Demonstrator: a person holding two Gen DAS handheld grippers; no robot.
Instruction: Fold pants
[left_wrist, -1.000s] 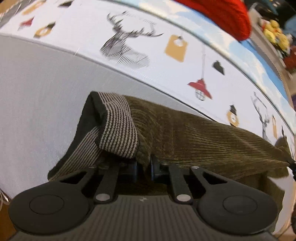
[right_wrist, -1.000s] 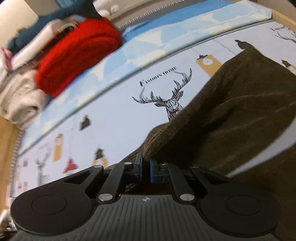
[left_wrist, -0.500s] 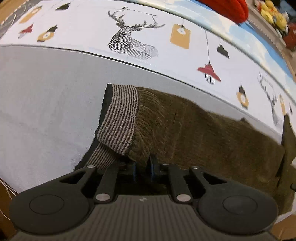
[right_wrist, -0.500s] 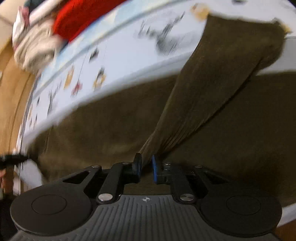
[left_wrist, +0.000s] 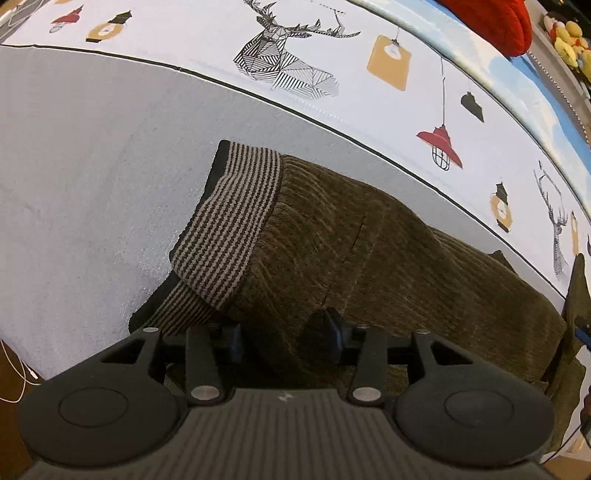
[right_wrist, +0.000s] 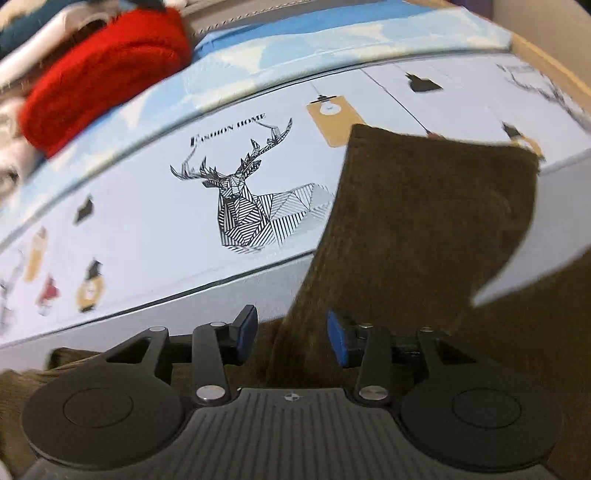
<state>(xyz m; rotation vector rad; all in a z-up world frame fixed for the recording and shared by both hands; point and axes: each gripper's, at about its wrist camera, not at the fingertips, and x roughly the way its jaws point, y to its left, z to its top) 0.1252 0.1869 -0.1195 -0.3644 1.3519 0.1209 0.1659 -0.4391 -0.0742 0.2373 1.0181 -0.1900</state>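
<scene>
Left wrist view: left gripper (left_wrist: 284, 334) spread wide over olive corduroy pants (left_wrist: 369, 258), striped waistband (left_wrist: 232, 221) lying on grey sheet (left_wrist: 92, 166); right wrist view: right gripper (right_wrist: 291, 332) spread wide, pants (right_wrist: 424, 221) fold between fingers, unpinched, beside deer print (right_wrist: 240, 199); red knit (right_wrist: 103, 74) behind.

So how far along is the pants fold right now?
Done: the olive corduroy pants lie doubled lengthwise on the grey printed mat, striped waistband at one end. In hand: nothing; left gripper and right gripper are both open over the fabric. Left: the crosswise folds.
</scene>
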